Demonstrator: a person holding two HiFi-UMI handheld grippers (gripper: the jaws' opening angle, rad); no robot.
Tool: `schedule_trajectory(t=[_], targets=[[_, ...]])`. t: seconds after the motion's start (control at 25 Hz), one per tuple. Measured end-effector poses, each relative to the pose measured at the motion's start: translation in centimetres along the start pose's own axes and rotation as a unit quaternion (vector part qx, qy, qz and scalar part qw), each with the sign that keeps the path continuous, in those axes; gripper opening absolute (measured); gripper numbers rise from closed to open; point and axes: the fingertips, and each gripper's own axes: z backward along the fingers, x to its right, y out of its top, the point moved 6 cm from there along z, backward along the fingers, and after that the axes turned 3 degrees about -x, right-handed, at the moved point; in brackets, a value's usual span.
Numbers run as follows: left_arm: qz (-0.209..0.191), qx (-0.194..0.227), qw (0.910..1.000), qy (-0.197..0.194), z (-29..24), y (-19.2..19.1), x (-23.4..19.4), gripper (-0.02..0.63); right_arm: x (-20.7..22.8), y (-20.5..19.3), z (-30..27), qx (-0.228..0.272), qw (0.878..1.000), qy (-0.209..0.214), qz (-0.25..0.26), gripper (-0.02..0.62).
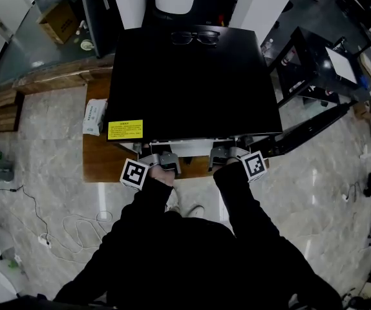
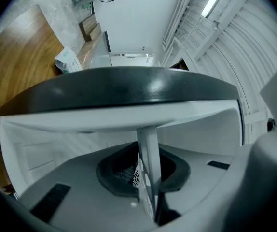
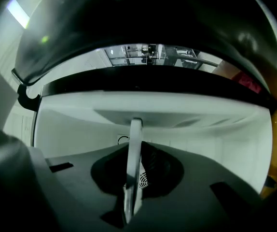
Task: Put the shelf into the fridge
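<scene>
The shelf is held out level before you, its white front rim toward you. Your left gripper and right gripper both pinch that rim, jaws narrow.

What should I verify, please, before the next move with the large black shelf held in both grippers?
1. Left gripper shut on the white front trim of the large black flat shelf: ok.
2. Right gripper shut on the same trim: ok.
3. Dark-framed glasses at the shelf's far edge, loose or only a reflection: cannot tell.
4. White tissue pack on the brown wooden surface, left of the shelf's edge and out of its way: ok.
5. Way ahead into the fridge free: cannot tell; the shelf hides it.
</scene>
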Motion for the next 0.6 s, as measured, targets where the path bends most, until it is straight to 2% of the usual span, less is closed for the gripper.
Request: schedule_trajectory(t=[0.6], targets=[[-0.011, 0.011, 0.9999, 0.000, -2.9, 0.1, -0.5, 0.041, 0.0, -0.1, -3.0, 0.007, 1.000, 0.016, -0.006, 0.025]])
